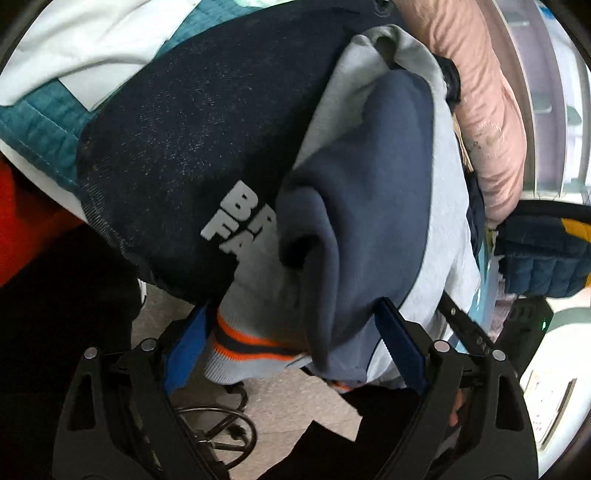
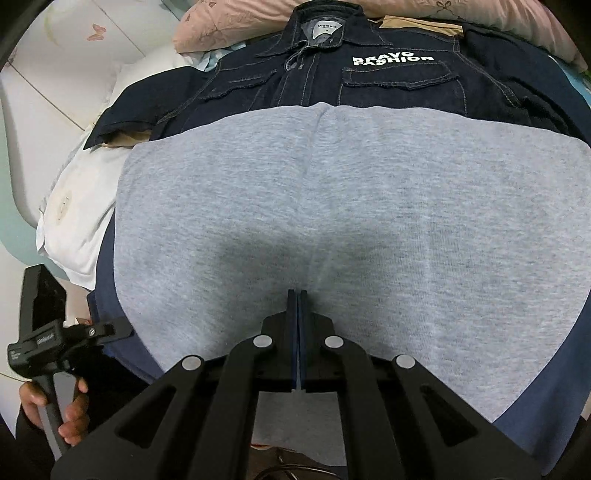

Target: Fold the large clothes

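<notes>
A grey sweatshirt (image 2: 332, 206) with navy sleeves lies spread on the bed, over a dark denim jacket (image 2: 369, 70) printed BRAVO FASHION. My right gripper (image 2: 297, 295) is shut, its blue pads pressed together low over the grey body near the front edge. In the left wrist view my left gripper (image 1: 291, 328) is open, its jaws wide on either side of a bunched navy sleeve (image 1: 354, 206) and its orange-striped cuff (image 1: 251, 343). The denim jacket (image 1: 192, 147) lies beyond it. The left gripper also shows in the right wrist view (image 2: 55, 332), at the sweatshirt's left edge.
A pink pillow (image 1: 480, 92) lies at the head of the bed, also in the right wrist view (image 2: 221, 29). A teal and white quilt (image 1: 44, 122) covers the bed. A white pillow (image 2: 81, 206) lies left. Floor with cables (image 1: 221, 424) shows below the bed edge.
</notes>
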{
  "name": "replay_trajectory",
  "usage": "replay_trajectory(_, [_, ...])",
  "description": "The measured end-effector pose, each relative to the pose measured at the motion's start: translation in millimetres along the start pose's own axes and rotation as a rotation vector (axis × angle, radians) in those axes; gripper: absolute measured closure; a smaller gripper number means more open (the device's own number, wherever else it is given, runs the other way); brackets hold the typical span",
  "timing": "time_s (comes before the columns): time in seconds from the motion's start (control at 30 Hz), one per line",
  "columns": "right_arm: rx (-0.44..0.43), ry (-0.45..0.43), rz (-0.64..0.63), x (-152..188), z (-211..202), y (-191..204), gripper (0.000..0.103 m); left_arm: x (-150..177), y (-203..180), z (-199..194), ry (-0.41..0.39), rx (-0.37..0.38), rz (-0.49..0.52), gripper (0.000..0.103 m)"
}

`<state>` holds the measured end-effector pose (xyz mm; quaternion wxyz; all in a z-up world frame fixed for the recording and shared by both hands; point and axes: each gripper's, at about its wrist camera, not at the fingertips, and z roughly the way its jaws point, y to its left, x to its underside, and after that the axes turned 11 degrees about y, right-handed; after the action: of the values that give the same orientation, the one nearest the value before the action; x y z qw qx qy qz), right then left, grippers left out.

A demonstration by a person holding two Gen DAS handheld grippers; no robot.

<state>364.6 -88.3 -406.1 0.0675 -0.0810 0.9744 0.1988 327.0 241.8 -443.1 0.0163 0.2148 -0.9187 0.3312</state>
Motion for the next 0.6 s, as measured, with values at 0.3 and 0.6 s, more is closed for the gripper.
replay_trajectory(0.3, [-0.051, -0.019, 0.026, 22, -25, 8, 0.098, 19, -23, -22, -0.038, -0.102, 0.101, 0.063])
replay_trajectory(0.6, [-0.083, 0.038, 0.071, 23, 8, -10, 0.103, 34, -56, -36, -0.067, -0.069, 0.233, 0.089])
